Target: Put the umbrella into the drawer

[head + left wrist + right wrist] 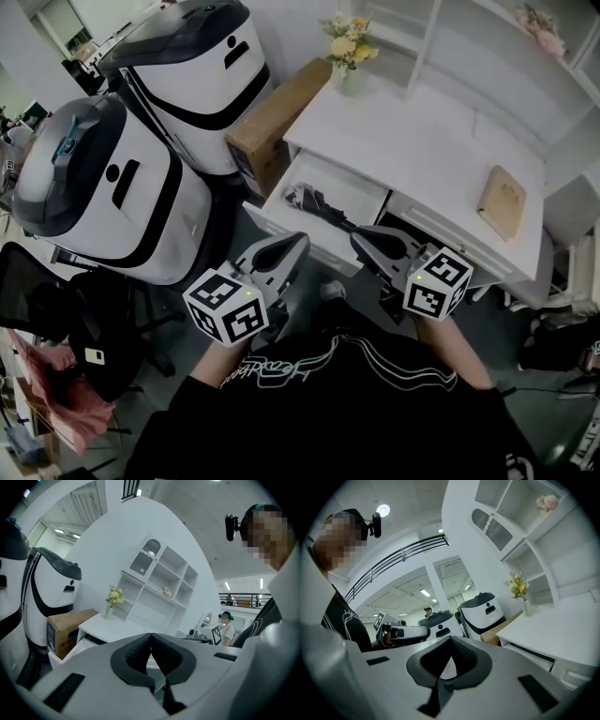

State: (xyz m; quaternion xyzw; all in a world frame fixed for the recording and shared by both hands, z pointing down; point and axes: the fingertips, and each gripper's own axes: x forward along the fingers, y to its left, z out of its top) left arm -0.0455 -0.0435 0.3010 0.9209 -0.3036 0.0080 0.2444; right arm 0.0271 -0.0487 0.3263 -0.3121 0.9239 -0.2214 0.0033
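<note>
Jaws clenched empty, the left gripper (296,244) and right gripper (363,240) hover short of the open white drawer (354,190), where the dark folded umbrella (313,202) lies, seemingly already stowed.

One umbrella (317,202), one drawer (274,221), two grippers (298,244) (362,240).

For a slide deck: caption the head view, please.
Left gripper and right gripper, both shut and empty, held before the open drawer, where a dark umbrella lies.
</note>
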